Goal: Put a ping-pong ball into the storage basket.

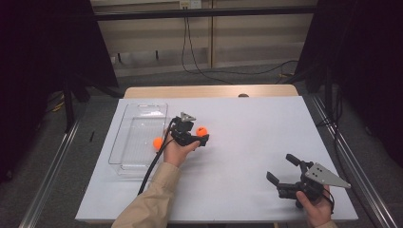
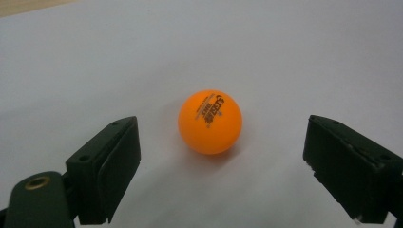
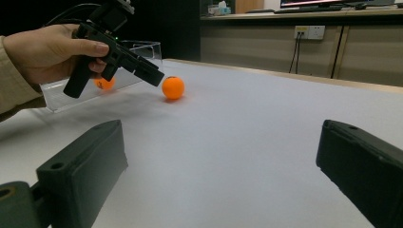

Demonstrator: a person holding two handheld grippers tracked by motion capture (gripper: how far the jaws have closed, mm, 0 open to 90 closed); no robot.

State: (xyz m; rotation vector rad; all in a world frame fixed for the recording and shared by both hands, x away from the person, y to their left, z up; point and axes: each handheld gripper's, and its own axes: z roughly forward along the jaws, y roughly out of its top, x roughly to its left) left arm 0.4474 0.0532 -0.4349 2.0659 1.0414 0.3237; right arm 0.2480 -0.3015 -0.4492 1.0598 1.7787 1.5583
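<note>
White paper covers our surface (image 1: 247,137). Our left gripper (image 2: 218,180) hovers with fingers spread wide around nothing, an orange ball (image 2: 210,122) lying just ahead. Another ball (image 1: 157,143) sits inside the clear tray (image 1: 142,107). Our right gripper (image 1: 283,169) gapes wide, empty.

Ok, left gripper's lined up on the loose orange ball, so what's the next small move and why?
Probably ease the left gripper forward until the orange ball sits between the pads, then close. Its jaws stand open and the ball rests on the white table just ahead of the fingertips, touching neither. Another ball already lies in the clear tray.
</note>
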